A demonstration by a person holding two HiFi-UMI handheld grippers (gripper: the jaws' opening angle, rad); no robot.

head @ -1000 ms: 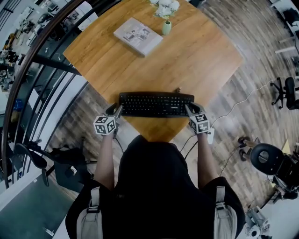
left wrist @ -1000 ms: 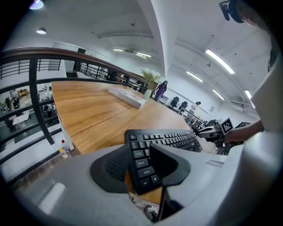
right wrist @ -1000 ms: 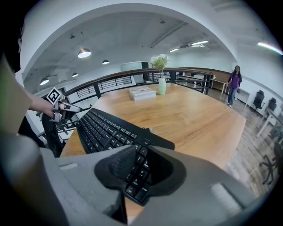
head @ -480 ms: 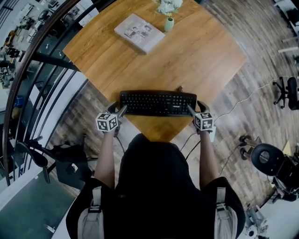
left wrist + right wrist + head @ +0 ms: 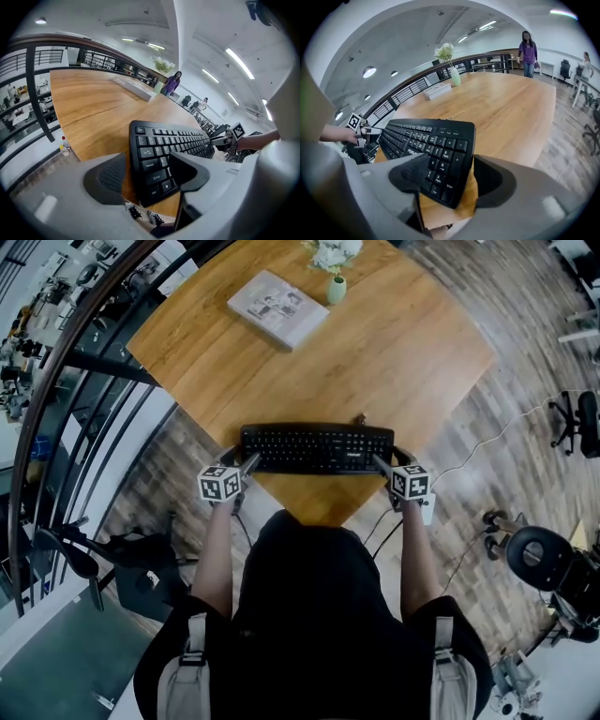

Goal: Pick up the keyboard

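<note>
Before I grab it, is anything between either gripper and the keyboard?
Nothing visible stands between. Each gripper's jaws have just been opening: the left gripper straddles the left end of the keyboard, the right gripper the right end, both open.

I read one wooden surface (image 5: 403, 343), set with a corner toward my operating position and standing on a plank floor (image 5: 450, 427). Three items rest directly on it. A black keyboard (image 5: 317, 448) lies flat across the near corner, its two ends reaching the surface's edges. A pale book (image 5: 277, 308) lies flat near the far left edge. Just right of the book, a small green vase (image 5: 337, 289) stands upright, holding white flowers (image 5: 333, 253). The keyboard and book are well apart.
</note>
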